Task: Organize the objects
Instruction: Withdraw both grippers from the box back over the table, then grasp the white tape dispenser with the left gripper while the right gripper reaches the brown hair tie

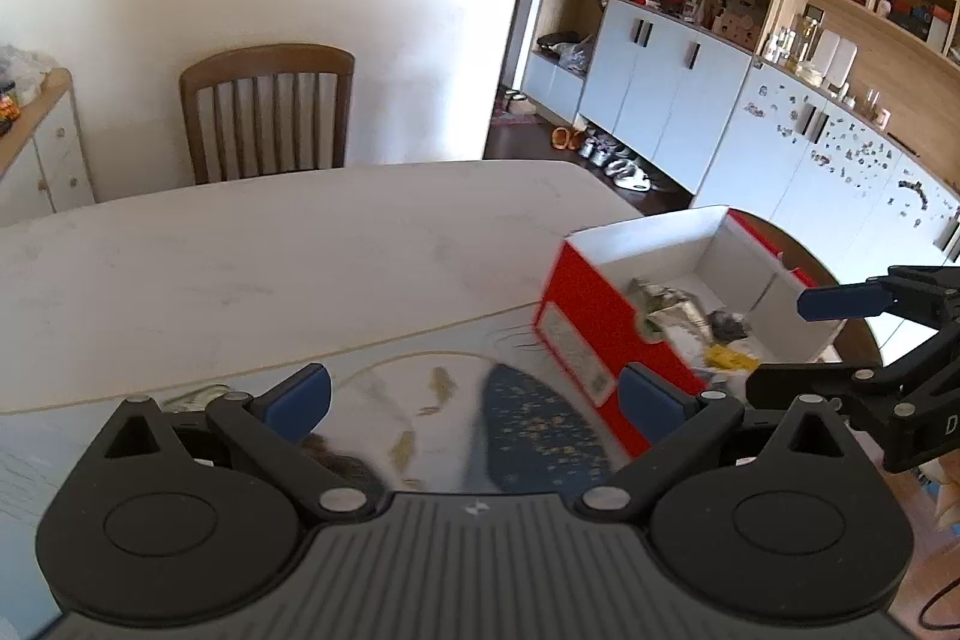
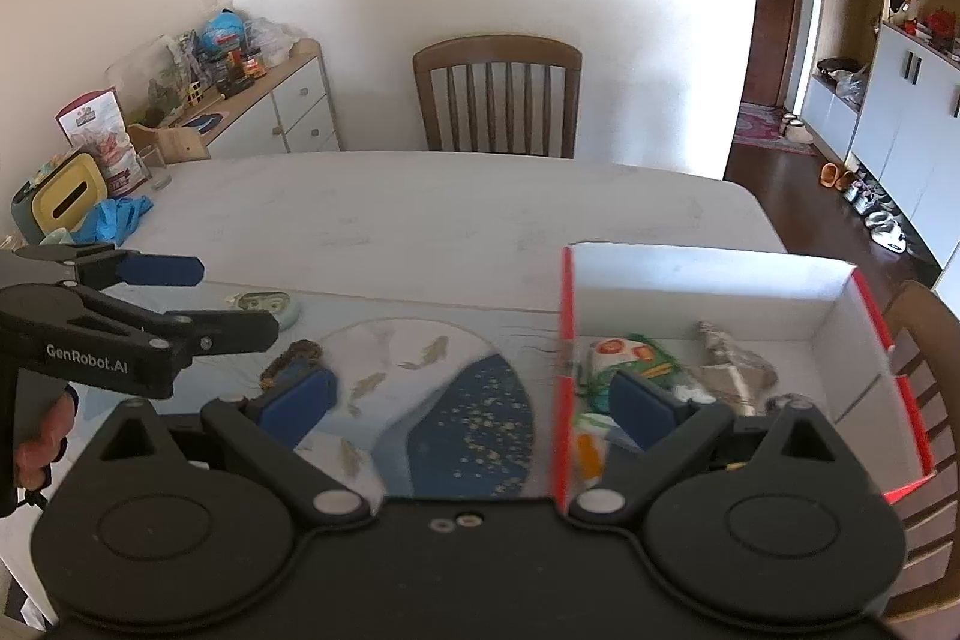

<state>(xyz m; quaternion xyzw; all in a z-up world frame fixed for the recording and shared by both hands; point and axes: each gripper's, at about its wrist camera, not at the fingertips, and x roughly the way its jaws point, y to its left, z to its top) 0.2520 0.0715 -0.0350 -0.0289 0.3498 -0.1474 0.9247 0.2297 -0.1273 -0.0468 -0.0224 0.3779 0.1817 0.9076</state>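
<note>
- My left claw (image 1: 474,391) has its blue-padded jaws wide apart and holds nothing; it hangs above the printed placemat with the blue mound and gold fish (image 1: 540,424), just left of the red cardboard box with the white inside (image 1: 600,304).
- My right claw (image 2: 474,394) is just as wide apart and empty. It straddles the box's near-left wall: its right finger (image 2: 645,409) is over the inside, the left one over the mat.
- The sorted things lie in the box already: a crumpled silvery foil packet (image 2: 729,361), a green and orange toy (image 2: 636,358) and something yellow I cannot make out.
- Left of the box, on the mat's far side, I see a small round piece with a cartoon face (image 2: 264,304) and a dark brown speckled lump (image 2: 294,358). I judge these are still to be gathered.
- The risk I see: the box stands at the table's right-hand corner. If my right claw drops or swings now, a finger could catch that thin red wall and shove or tip the box toward the edge.
- The two claws sit close together near the box; reaching across for the loose pieces could knock one into the other.
- The lump is low and flat, so a shallow pinch might drag the mat instead.
</note>
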